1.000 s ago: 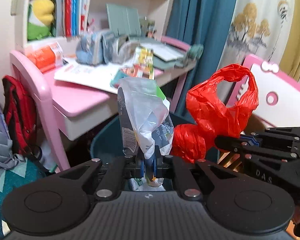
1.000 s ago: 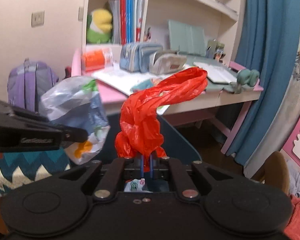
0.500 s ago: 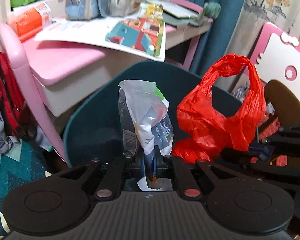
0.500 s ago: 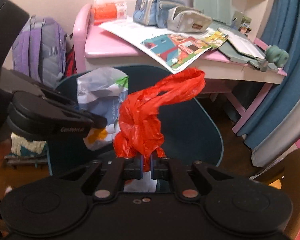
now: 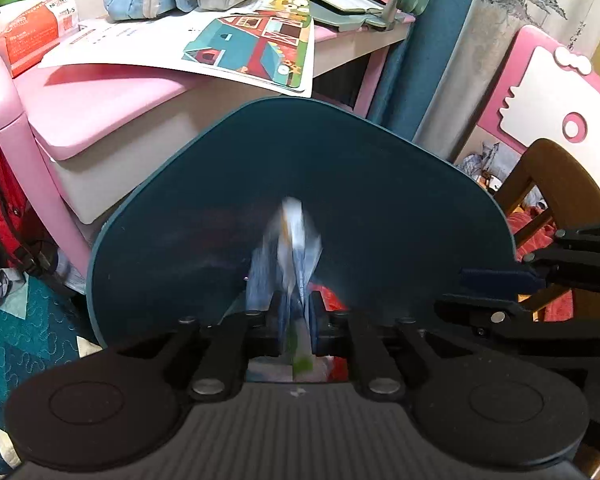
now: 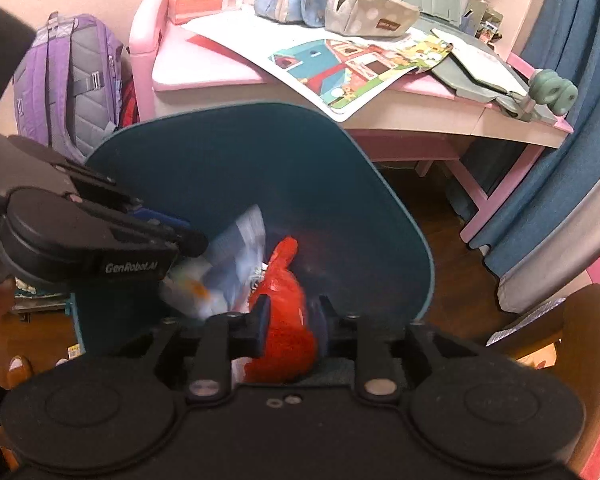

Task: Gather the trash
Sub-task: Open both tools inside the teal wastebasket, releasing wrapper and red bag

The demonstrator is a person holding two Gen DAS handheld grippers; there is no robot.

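left gripper: jaws parted a crack, having just eased off from a tight clench; pointed steeply down over the bin

wrapper: between the left fingers and reaching past their tips; smeared with motion while the fingers are sharp, so it is probably slipping free, though the blur hides whether a pad still touches it; in the right wrist view it shows just beyond the left fingertips, low in the bin's mouth

bin: teal; its far wall rises ahead of both pairs of fingers and its opening lies under them; a second ago only its rim showed, now it fills the middle of both views, since both hands have come down over it

red bag: slumped between the right fingers, leaning on the left one, clear of the right one; half a second ago it stood tall with its looped handle up, now it has collapsed and sinks towards the bin floor, just right of the wrapper

right gripper: jaws have just been opening and stand well apart; no longer pinching the bag, which is loose between them; also aimed down into the bin, close beside the left gripper

what changed: both grips let go over the bin at almost the same moment

meaning for the task: these two bits of trash look as good as collected; the likely next move is to lift both hands clear and look for more; the small risk is the bag catching on a finger as the hand rises
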